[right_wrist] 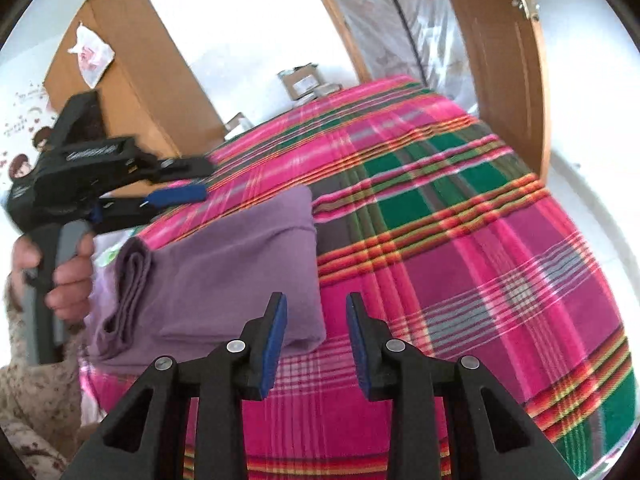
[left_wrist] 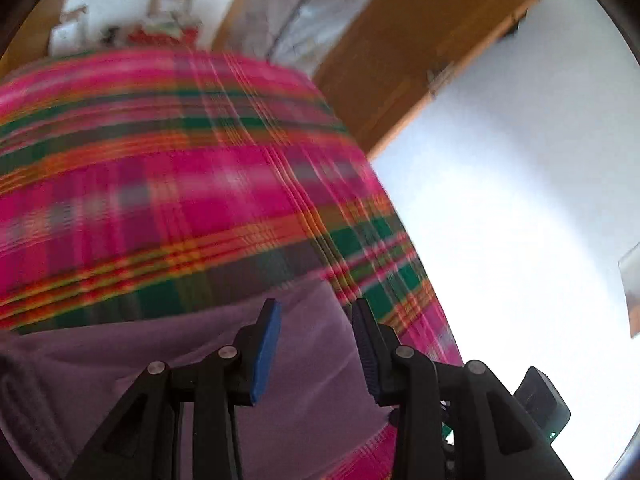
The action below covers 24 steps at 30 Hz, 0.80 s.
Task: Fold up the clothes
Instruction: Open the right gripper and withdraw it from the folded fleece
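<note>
**Folded purple garment ahead-left of my right claw**

While the plaid bedspread (right_wrist: 460, 240) fills everything beneath me, I see the folded purple garment (right_wrist: 224, 272) just ahead-left of my right gripper (right_wrist: 316, 340), long axis running away. Both claws gape part-open, empty; my left gripper (left_wrist: 316, 344) hangs over it, nearer. Nothing blocks the way.
</note>
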Each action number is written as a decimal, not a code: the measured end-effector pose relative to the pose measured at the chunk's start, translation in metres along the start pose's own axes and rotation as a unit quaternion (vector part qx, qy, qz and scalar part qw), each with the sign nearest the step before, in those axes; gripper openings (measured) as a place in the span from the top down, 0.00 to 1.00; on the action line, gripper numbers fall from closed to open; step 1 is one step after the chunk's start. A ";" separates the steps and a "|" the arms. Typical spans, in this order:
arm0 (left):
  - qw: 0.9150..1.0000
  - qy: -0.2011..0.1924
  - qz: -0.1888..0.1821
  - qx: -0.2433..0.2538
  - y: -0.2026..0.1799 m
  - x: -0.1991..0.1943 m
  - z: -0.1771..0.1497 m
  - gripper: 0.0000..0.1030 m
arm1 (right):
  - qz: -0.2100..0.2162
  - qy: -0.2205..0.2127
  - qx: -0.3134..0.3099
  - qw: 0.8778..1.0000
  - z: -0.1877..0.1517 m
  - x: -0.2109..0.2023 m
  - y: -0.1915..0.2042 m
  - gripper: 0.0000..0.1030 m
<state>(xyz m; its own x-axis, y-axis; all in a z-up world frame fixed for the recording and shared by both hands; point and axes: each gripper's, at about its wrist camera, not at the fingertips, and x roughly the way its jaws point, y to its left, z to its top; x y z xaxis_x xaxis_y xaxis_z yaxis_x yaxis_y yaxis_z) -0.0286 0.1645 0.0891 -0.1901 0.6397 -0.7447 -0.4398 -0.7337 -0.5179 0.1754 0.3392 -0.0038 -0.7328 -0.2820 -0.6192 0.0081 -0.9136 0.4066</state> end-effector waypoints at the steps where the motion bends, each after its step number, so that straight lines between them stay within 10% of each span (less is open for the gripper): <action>1: 1.000 0.010 0.003 0.002 -0.003 0.007 0.002 0.64 | 0.004 0.001 -0.001 1.000 -0.001 0.001 -0.001 0.70; 24: 0.988 0.083 0.111 0.073 -0.038 0.059 0.012 0.65 | 0.085 0.023 0.004 0.996 -0.005 0.008 -0.018 0.77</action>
<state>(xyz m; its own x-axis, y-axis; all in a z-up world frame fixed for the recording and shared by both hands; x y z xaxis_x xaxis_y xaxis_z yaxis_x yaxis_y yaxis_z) -0.0338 0.2335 0.0698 -0.1556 0.4117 -0.8979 -0.5271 -0.8034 -0.2770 0.1733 0.3522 -0.0195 -0.6895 -0.4459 -0.5708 0.1237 -0.8489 0.5139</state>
